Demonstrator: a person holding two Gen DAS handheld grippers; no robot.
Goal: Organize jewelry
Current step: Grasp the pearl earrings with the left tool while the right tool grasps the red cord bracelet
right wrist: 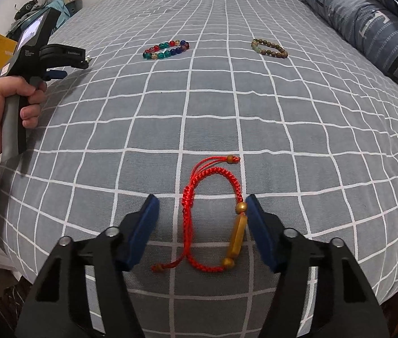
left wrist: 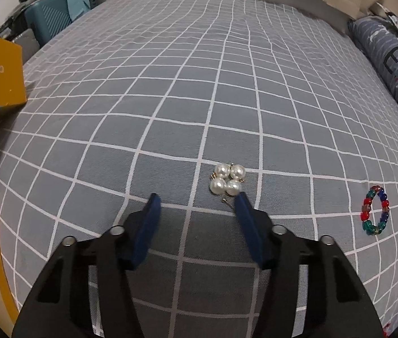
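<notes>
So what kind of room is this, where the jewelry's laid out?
Most likely a bedroom: the jewelry lies on a bed with a grey checked bedspread, a patterned blue pillow sits along one side, and clothes are piled on a teal suitcase by the wall.

Four pearl earrings (left wrist: 228,178) clustered, red braided bracelet (right wrist: 213,214) flat, two bead bracelets (right wrist: 166,49) apart

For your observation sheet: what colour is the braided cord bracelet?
Red cord, clearest in the right wrist view.
</notes>
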